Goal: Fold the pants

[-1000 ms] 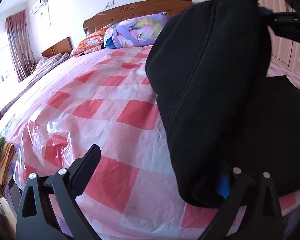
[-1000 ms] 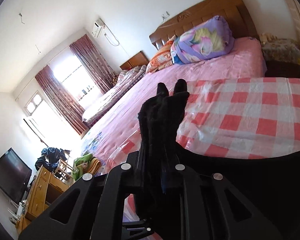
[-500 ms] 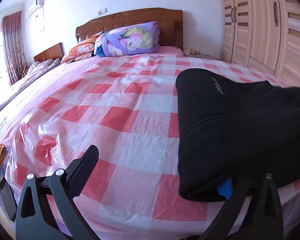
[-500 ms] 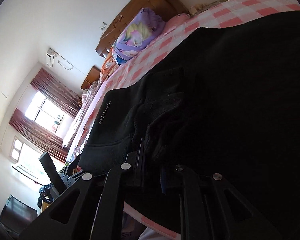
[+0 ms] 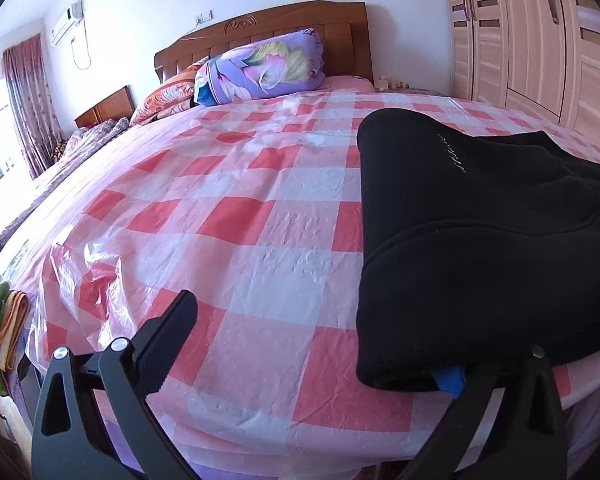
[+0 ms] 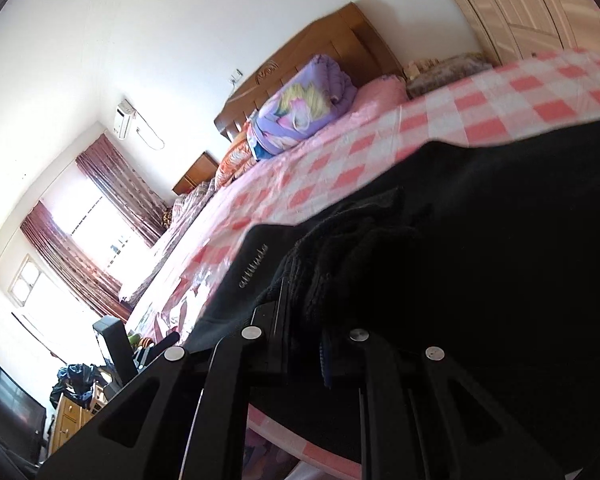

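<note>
The black pants [image 5: 480,240] lie folded over on the red-and-white checked bed cover [image 5: 260,220], at the right near the bed's front edge. My left gripper [image 5: 320,352] is open; its left finger [image 5: 168,332] is bare and its right finger is under the front edge of the pants. In the right wrist view the pants [image 6: 480,240] fill the right side, with a small white logo facing up. My right gripper [image 6: 304,312] is shut on a bunched fold of the pants, low over the bed.
A purple floral pillow [image 5: 260,68] and a wooden headboard [image 5: 268,28] are at the far end. A wardrobe [image 5: 540,40] stands at the right. A dresser with a television [image 6: 12,412] stands beyond the bed's foot; the left gripper's black finger [image 6: 114,344] shows there.
The right gripper has carried the raised pant end down and over onto the rest of the pants. The fabric now lies flat on the bed. The left gripper stayed open at the front edge.
</note>
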The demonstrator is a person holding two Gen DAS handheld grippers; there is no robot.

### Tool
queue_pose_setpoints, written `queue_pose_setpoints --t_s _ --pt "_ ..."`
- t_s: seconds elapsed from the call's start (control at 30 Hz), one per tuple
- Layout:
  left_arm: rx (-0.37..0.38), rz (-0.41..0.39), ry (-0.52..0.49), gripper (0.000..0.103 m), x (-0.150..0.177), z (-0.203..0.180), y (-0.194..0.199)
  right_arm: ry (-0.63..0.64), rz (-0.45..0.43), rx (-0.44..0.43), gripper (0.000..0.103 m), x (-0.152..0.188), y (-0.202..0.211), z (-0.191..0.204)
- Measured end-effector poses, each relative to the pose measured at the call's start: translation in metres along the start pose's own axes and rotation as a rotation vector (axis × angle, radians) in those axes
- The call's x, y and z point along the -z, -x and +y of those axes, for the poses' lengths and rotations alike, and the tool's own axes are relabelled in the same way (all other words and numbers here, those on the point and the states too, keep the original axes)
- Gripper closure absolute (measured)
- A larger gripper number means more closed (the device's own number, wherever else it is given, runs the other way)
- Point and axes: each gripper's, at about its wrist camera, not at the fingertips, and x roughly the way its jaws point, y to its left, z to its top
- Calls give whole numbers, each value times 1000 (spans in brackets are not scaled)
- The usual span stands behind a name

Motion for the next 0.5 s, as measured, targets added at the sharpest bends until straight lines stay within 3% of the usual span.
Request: queue_pose_setpoints --t_s 0.1,0.17,0.27,0.3,0.5 --pt "13 -3 -12 1 -2 -5 5 56 -45 40 89 -8 20 0" --pt "22 -16 -42 1 -3 -13 10 48 -28 92 89 2 23 -19" --pt "-6 -24 -89 1 -2 -24 10 -100 82 100 88 38 7 -68" --pt "4 -20 -87 1 -1 -24 8 -125 57 67 89 45 10 -75" --pt "41 1 -47 1 -1 -18 3 -61 64 70 89 41 11 -62"
